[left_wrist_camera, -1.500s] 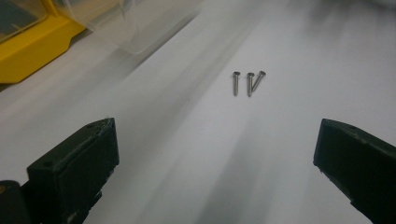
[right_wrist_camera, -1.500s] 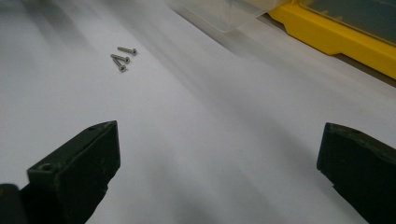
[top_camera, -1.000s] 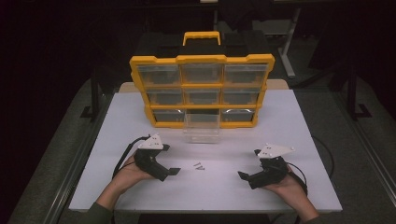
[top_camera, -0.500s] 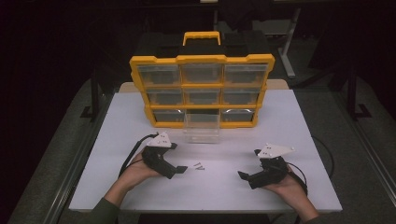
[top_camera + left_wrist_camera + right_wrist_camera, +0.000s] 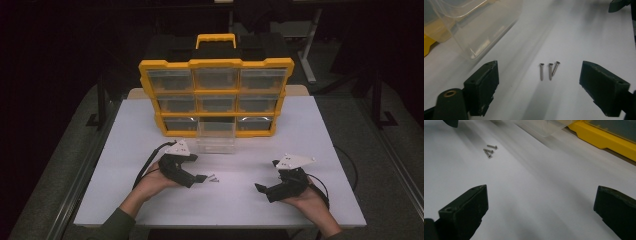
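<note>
White counter [image 5: 300,125] under a dark room carries a yellow organizer [image 5: 216,97] standing upright at the back, with one clear drawer [image 5: 215,136] pulled out from its bottom row onto the surface. Three small screws [image 5: 549,70] lie bare on the counter just ahead of the left claw [image 5: 201,177], squarely between its jaws, which stand wide apart with nothing in them. Seen along that claw, the screws' long axes run roughly away from it, heads at the far end, two parallel and the third leaning against its neighbour (so closing across them would likely catch more than one). The clear drawer sits near, off to the claw's left and beyond. The right claw [image 5: 261,188], also spread open and empty, rests well apart from the screws [image 5: 489,150], so the left is plainly nearer. Nothing stands between claw and screws
</note>
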Demonstrator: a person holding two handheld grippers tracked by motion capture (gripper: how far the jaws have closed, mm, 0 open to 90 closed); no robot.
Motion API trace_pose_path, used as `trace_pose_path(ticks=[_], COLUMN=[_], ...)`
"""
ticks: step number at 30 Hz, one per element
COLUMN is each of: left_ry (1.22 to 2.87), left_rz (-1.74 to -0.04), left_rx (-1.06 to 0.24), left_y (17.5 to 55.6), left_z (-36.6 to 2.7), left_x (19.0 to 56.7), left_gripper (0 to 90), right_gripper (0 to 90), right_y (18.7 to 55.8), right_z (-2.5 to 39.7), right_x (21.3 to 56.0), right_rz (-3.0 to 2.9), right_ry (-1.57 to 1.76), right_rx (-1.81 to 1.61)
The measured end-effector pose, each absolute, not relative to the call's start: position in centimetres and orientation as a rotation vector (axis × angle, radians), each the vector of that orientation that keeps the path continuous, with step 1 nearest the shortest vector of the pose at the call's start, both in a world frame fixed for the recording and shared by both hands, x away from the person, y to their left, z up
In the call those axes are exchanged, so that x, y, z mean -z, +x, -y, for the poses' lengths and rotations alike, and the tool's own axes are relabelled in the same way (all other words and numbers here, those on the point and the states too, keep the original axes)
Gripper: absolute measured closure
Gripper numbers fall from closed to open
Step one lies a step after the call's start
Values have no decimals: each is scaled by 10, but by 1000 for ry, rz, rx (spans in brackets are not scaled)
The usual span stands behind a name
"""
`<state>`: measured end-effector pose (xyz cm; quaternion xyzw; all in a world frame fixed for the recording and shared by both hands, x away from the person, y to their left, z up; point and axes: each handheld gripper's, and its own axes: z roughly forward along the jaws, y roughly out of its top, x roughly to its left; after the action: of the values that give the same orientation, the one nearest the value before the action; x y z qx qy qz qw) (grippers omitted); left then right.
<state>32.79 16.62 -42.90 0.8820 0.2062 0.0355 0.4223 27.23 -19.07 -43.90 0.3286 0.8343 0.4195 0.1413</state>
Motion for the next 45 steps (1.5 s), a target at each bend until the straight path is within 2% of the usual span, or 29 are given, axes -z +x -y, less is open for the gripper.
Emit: trace_pose_path(ticks=[4,22,45], left_ry=[2216,2249,2323], left_rz=[-519,-471,-471], left_rx=[-89,-49,0], left_y=[329,339,342], left_z=[-163,-143,-129], left_x=[429,434,451], left_gripper=[219,568,797], right_gripper=[0,0,0], right_y=[272,272,271], right_z=[191,191,190], right_x=[439,439,438], right_rz=[-2408,-2411,-2412], right_ry=[948,950,948], right_rx=[-1212,-1212,-1213])
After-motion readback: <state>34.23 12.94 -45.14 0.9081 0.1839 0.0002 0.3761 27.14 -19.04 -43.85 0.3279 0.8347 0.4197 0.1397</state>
